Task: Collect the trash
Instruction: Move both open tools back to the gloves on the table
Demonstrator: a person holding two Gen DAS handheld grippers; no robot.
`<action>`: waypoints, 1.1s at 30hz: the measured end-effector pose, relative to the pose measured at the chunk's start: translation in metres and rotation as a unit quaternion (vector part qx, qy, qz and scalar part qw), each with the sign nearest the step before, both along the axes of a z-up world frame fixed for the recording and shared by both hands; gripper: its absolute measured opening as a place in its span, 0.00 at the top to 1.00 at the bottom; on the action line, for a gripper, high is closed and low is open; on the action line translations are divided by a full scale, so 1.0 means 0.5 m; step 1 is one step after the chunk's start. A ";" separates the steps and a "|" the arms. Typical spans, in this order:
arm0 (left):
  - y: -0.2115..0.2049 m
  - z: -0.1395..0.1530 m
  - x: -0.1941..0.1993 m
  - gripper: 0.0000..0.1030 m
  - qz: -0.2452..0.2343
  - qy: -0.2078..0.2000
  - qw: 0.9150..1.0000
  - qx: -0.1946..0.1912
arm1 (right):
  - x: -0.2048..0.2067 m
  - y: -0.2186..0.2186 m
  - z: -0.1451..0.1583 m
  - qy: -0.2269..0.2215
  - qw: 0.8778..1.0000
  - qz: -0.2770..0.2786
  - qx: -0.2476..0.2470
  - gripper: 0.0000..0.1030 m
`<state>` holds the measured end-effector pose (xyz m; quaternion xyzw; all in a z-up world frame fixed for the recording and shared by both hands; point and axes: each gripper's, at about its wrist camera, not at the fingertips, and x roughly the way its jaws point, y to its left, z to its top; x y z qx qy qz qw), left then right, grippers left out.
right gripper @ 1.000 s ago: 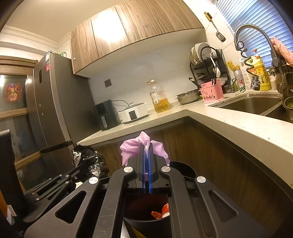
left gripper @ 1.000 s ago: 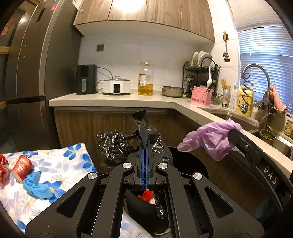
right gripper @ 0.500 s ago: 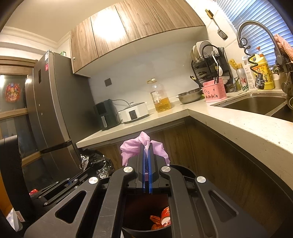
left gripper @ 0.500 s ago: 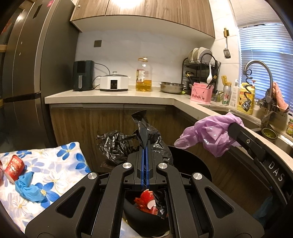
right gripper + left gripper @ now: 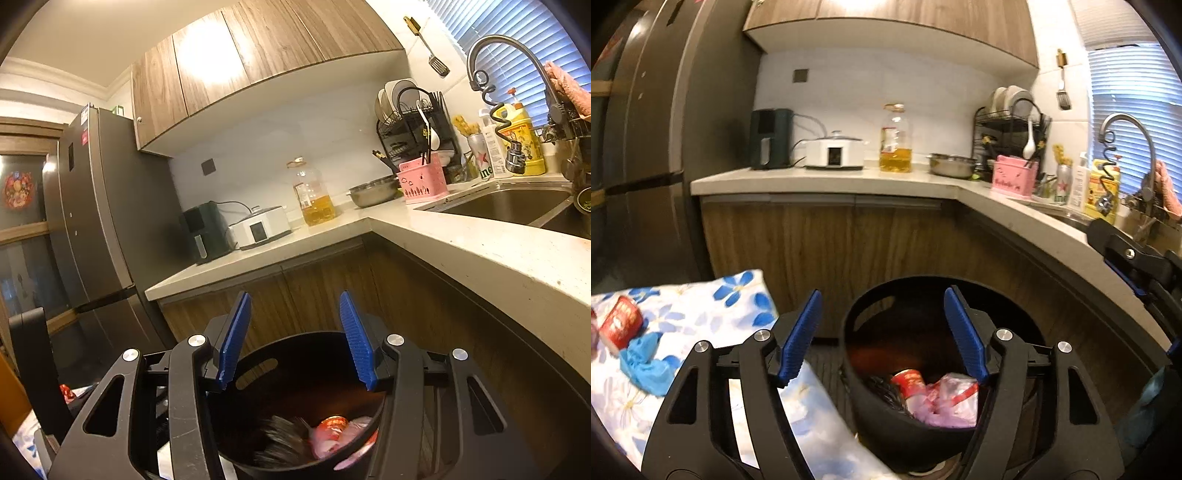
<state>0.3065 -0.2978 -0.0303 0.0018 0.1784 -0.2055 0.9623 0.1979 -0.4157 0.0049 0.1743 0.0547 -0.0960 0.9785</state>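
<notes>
Kitchen corner, black bin (image 5: pixel 942 424) just beneath: left gripper (image 5: pixel 882 332) and right gripper (image 5: pixel 295 339) just sprung apart, empty; red cup (image 5: pixel 620 321) leftward on floral cloth (image 5: pixel 713 314), nearer the left.

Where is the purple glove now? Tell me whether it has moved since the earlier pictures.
Yes. It has dropped from the right gripper, whose jaws have just been opening and stand empty, down into the black bin; the purple glove now lies below its rim.

A matt black plastic bin (image 5: pixel 871 413) stands below wood-grain cabinets (image 5: pixel 849 243), a pale stone-look desk (image 5: pixel 498 258) and a brushed-metal fridge (image 5: pixel 96 221).
</notes>
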 end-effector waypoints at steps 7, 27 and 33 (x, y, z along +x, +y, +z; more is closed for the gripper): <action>0.062 0.009 -0.030 0.22 0.045 0.003 0.999 -0.012 | -0.015 0.012 -0.001 0.009 1.000 0.000 -0.001 0.44; 0.261 0.016 -0.195 0.13 0.147 -0.020 0.989 -0.022 | -0.115 0.134 0.001 0.006 0.999 0.038 -0.011 0.29; 0.325 0.010 -0.236 0.13 0.168 -0.024 0.985 -0.014 | -0.136 0.203 0.000 0.003 0.998 0.058 -0.020 0.28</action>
